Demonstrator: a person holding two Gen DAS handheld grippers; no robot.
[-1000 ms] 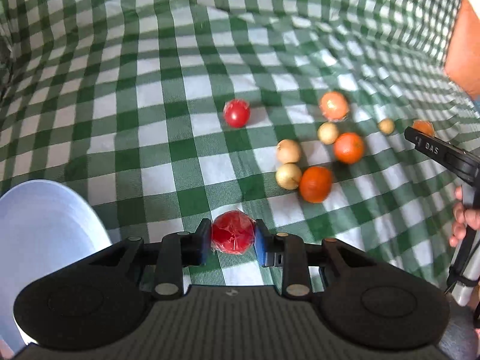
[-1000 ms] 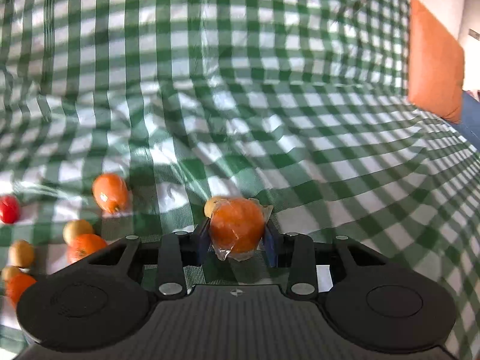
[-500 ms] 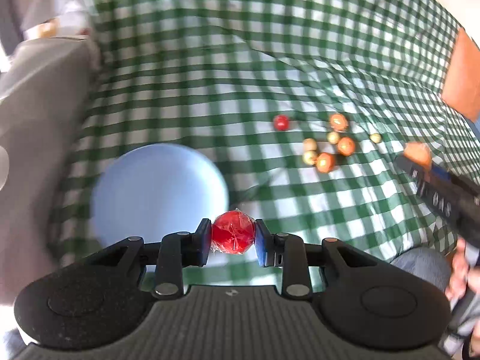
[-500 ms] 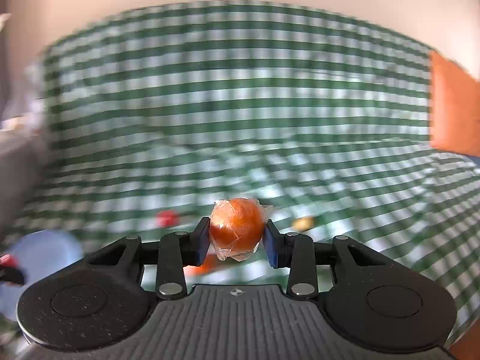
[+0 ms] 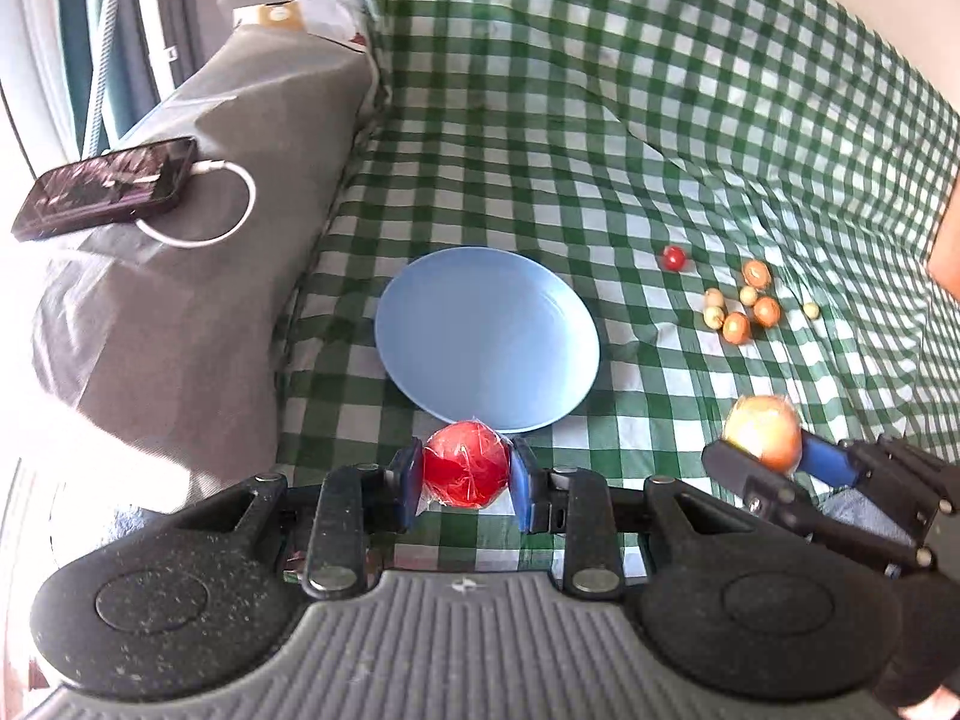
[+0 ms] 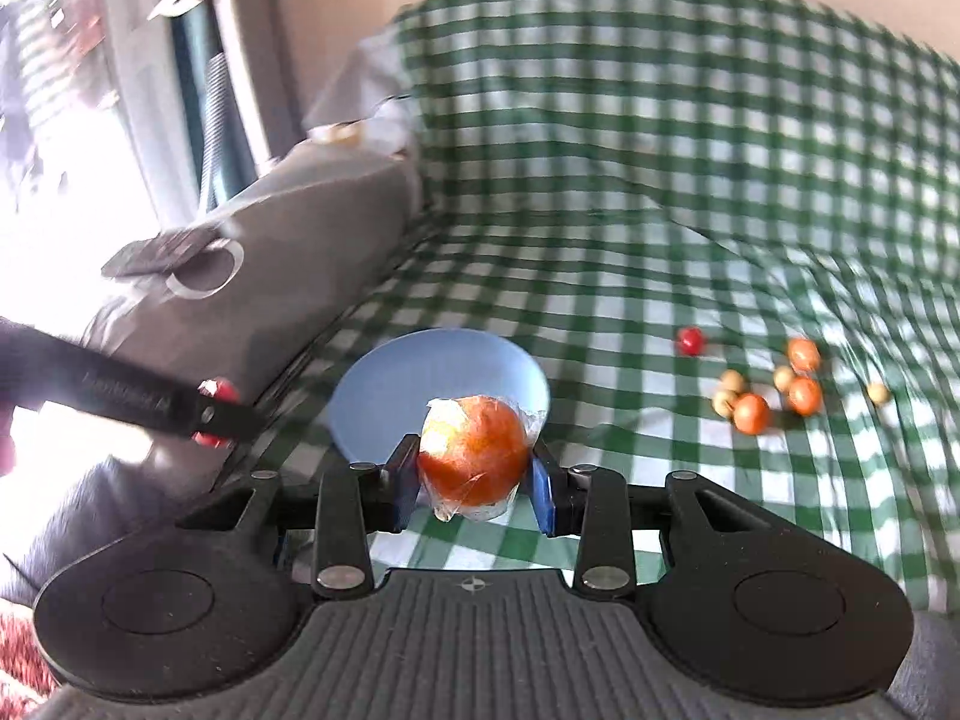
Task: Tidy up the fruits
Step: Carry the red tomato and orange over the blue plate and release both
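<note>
My left gripper (image 5: 465, 474) is shut on a red fruit wrapped in clear film (image 5: 465, 471), held above the near rim of a light blue plate (image 5: 486, 324). My right gripper (image 6: 474, 462) is shut on an orange fruit in film (image 6: 471, 456), also high over the plate's (image 6: 390, 396) near side. In the left wrist view the right gripper (image 5: 765, 450) and its orange fruit (image 5: 763, 432) show at the right. In the right wrist view the left gripper (image 6: 213, 411) shows at the left. Several small orange, beige and red fruits (image 5: 735, 303) lie on the checked cloth to the right of the plate.
A green and white checked cloth (image 5: 600, 120) covers the surface. A grey cushion (image 5: 198, 192) at the left carries a phone (image 5: 108, 189) with a white cable. One red fruit (image 6: 690, 341) lies apart from the cluster (image 6: 768, 390).
Both grippers rose and pulled back from the cloth with their fruits held. The view widened and the blue plate now lies in front of both.
</note>
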